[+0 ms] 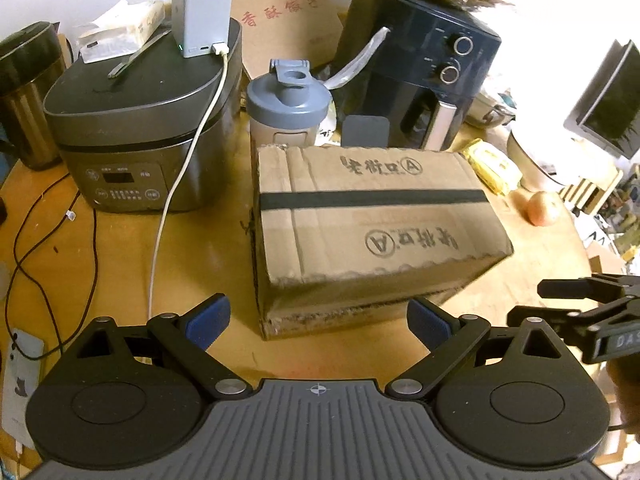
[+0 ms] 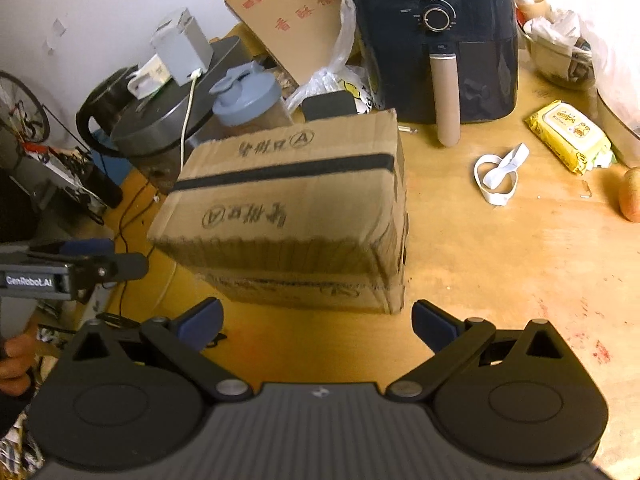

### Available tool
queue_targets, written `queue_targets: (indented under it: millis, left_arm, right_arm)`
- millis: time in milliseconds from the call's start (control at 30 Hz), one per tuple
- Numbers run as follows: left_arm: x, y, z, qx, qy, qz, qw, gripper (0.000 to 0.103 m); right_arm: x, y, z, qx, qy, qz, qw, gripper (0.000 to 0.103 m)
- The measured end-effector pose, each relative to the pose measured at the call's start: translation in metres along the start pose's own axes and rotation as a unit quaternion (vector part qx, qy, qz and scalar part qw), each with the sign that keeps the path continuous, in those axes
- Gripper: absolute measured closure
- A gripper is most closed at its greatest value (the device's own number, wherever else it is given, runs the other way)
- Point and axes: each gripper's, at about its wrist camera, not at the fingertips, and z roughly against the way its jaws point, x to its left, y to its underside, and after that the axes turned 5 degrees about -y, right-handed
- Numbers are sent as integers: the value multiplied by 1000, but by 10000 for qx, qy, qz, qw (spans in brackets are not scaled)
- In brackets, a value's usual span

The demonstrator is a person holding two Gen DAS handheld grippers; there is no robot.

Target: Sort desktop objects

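Note:
A taped cardboard box [image 1: 372, 224] sits mid-table, just ahead of my left gripper [image 1: 318, 322], which is open and empty. The box [image 2: 292, 216] also shows in the right wrist view, ahead and slightly left of my right gripper [image 2: 316, 326], also open and empty. A grey-lidded shaker bottle [image 1: 286, 100] stands behind the box. A yellow wet-wipes pack [image 2: 568, 136], a white strap [image 2: 498, 176] and an apple [image 2: 632, 196] lie to the right. The right gripper's fingers [image 1: 568, 292] show at the left view's right edge.
A grey rice cooker [image 1: 140, 120] with a white charger [image 1: 202, 12] on top stands at the left. A dark air fryer [image 2: 432, 36] stands behind the box. A dark kettle [image 1: 26, 96] and cables [image 1: 92, 240] are at the far left. A phone [image 1: 22, 380] lies at the near left edge.

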Motion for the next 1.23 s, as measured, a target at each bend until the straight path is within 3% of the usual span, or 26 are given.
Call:
queue_targets:
  millis: [200, 500, 933, 1233]
  left_arm:
    - [-15, 20, 15, -21, -194, -124, 9997, 5]
    - [-33, 48, 32, -11, -336, -147, 9993, 5]
    - [-47, 72, 34, 98, -814, -324, 9961, 5]
    - [-48, 78, 33, 41, -993, -325, 9945, 5]
  right_arm:
    - [13, 21, 5, 76, 140, 80, 9998, 0]
    - [30, 49, 21, 71, 683, 378, 9969, 0]
    - [34, 73, 20, 25, 1265, 582, 9903, 0]
    - [29, 79, 11, 228, 1276, 501, 9903, 0]
